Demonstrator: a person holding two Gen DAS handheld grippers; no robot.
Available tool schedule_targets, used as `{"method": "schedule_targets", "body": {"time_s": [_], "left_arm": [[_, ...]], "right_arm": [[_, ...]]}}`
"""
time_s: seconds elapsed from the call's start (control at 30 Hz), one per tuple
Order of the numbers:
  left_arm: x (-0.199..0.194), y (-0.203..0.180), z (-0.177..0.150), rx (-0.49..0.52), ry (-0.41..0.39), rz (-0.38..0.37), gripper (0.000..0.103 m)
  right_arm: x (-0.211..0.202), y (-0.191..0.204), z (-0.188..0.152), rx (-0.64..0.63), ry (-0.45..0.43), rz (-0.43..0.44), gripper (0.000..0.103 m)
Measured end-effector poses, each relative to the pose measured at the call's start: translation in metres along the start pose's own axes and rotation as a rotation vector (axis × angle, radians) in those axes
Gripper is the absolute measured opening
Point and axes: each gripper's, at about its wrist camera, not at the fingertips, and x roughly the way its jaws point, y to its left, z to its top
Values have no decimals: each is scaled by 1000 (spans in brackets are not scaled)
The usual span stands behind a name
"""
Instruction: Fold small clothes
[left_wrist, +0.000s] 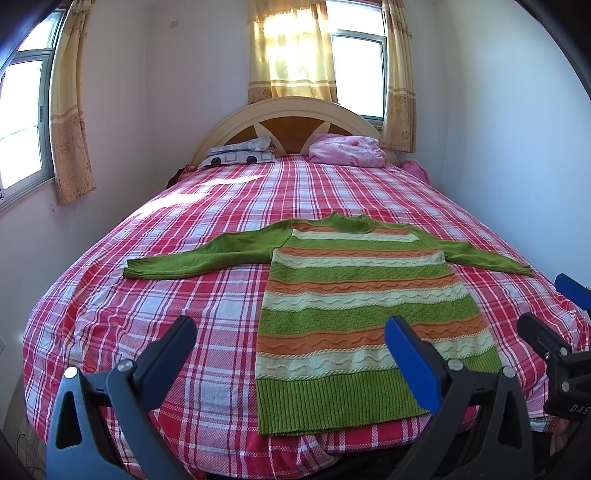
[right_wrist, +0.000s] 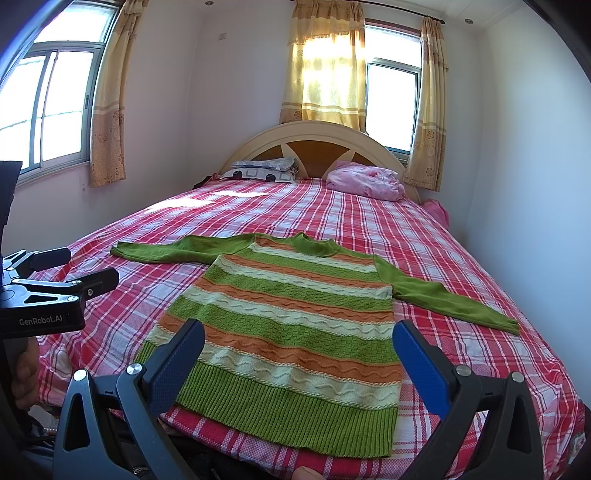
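A knitted sweater (left_wrist: 354, 306) with green, orange and cream stripes lies flat and face up on the bed, both green sleeves spread out sideways, its hem at the near edge. It also shows in the right wrist view (right_wrist: 291, 332). My left gripper (left_wrist: 291, 332) is open and empty, held above the near edge, left of the sweater's hem. My right gripper (right_wrist: 299, 339) is open and empty above the hem. The right gripper also shows at the right edge of the left wrist view (left_wrist: 554, 314), and the left gripper at the left of the right wrist view (right_wrist: 92, 269).
The bed (left_wrist: 155, 317) has a red, pink and white plaid sheet. A patterned pillow (left_wrist: 240, 153) and a pink bundle (left_wrist: 347, 151) lie by the headboard (left_wrist: 291, 122). Walls stand close on both sides, with curtained windows (left_wrist: 26, 122).
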Motion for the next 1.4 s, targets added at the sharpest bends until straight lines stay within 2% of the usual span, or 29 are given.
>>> {"method": "schedule_targets", "body": {"time_s": [0.8,1.13,1.4], "left_arm": [[11,3,-4,4,26,5,103],[48,9,-5,14,84,19,103],[84,-1,4,73,108,28,103]], "right_arm": [[6,0,-4,-8,18,-1,102],[51,-36,-11,20,93,-83,102],[99,-78,-21,40,180,-150,102]]}}
